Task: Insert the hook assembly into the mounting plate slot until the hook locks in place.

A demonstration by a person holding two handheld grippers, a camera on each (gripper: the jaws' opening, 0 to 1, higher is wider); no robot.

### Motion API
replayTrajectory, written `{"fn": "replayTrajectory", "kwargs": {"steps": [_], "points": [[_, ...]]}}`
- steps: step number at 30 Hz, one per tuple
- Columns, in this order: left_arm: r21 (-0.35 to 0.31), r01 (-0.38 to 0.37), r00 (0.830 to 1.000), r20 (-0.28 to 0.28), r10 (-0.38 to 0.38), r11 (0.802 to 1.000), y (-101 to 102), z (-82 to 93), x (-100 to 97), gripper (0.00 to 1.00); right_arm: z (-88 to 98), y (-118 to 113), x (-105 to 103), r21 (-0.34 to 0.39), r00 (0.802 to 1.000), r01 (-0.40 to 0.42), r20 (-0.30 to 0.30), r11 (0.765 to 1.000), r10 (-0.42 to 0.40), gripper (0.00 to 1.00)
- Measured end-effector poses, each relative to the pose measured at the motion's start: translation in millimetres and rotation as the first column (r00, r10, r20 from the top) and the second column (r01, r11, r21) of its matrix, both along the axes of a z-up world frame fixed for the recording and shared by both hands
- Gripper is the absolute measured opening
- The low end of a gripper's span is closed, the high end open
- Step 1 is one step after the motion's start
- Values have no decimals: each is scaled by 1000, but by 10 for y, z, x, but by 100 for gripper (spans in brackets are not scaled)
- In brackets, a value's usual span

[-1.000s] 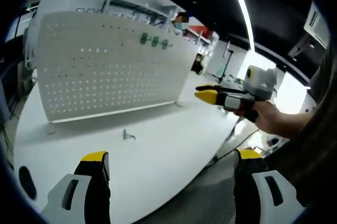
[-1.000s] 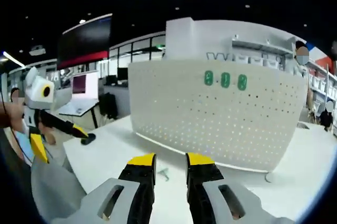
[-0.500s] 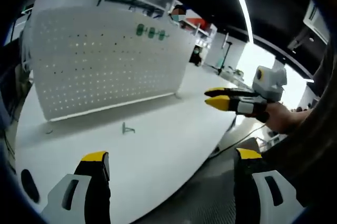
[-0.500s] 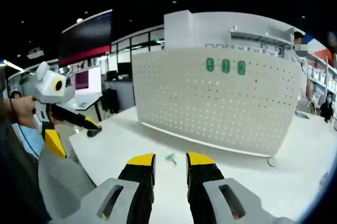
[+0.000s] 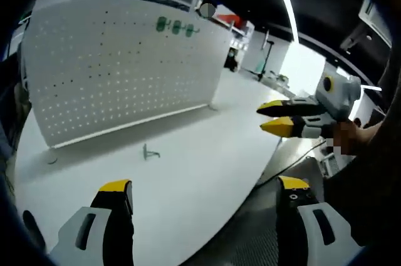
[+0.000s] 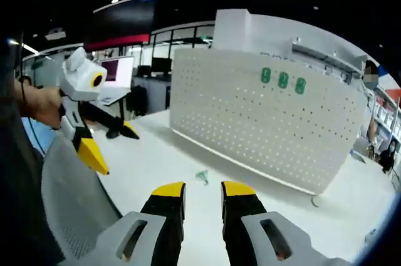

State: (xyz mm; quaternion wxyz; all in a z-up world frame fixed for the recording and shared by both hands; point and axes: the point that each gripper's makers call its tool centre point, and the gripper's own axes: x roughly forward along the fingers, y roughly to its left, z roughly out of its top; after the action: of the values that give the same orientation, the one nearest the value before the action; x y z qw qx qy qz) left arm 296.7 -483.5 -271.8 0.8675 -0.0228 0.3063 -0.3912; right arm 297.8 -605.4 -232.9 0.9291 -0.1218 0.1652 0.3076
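Note:
A white pegboard mounting plate stands upright on the white table, with three green tags near its top. A small metal hook lies loose on the table in front of it, apart from both grippers. My left gripper is wide open with nothing between its jaws. My right gripper comes in from the right, held over the table's edge. In the right gripper view the pegboard and the hook lie ahead. My right gripper shows a narrow empty gap. The left gripper hangs at the left.
A grey mesh chair back sits close below the grippers at the table's near edge. A small black item rests near the table's left rim. The pegboard's foot stands at its right end. Office desks and screens lie behind.
Both cameras have shifted, and each gripper has drifted in the other's view: the right gripper further right, the left gripper larger and higher. The hook still lies on the table.

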Motion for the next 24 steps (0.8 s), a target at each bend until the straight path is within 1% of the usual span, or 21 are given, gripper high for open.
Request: {"fn": "replayTrajectory", "kwargs": {"steps": [2, 3, 8, 12, 14, 15, 17, 20, 21, 24], "points": [[12, 0, 1000, -15, 0, 1000, -12, -69, 86, 98, -39, 3, -12, 16, 1000, 2, -21, 1000, -2, 21], [14, -1, 1000, -13, 1, 1000, -17, -86, 127, 98, -58, -3, -17, 22, 1000, 6, -29, 1000, -5, 21], [32, -5, 1000, -19, 5, 999, -40, -214, 358, 96, -125, -22, -39, 37, 998, 15, -61, 999, -13, 21], [52, -42, 999, -16, 43, 998, -28, -339, 525, 96, -180, -4, -61, 54, 996, 17, -94, 998, -12, 21], [65, -51, 999, -10, 52, 997, -33, -404, 592, 95, -187, 23, -74, 55, 995, 10, -99, 998, -5, 21], [78, -54, 998, -11, 55, 995, -39, -464, 636, 95, -192, 35, -80, 53, 995, 8, -101, 999, -2, 21], [105, -45, 999, -10, 46, 993, -69, -556, 688, 94, -212, 81, -89, 37, 995, -8, -101, 999, 12, 21], [131, -40, 999, -3, 41, 991, -123, -646, 766, 93, -213, 115, -81, 56, 994, -8, -110, 998, 14, 21], [130, -37, 999, -2, 37, 991, -140, -705, 834, 92, -221, 128, -77, 58, 993, -9, -114, 998, 16, 21], [138, -21, 1000, -16, 23, 990, -211, -780, 897, 88, -253, 138, -72, 57, 992, -11, -125, 998, 18, 21]]}}
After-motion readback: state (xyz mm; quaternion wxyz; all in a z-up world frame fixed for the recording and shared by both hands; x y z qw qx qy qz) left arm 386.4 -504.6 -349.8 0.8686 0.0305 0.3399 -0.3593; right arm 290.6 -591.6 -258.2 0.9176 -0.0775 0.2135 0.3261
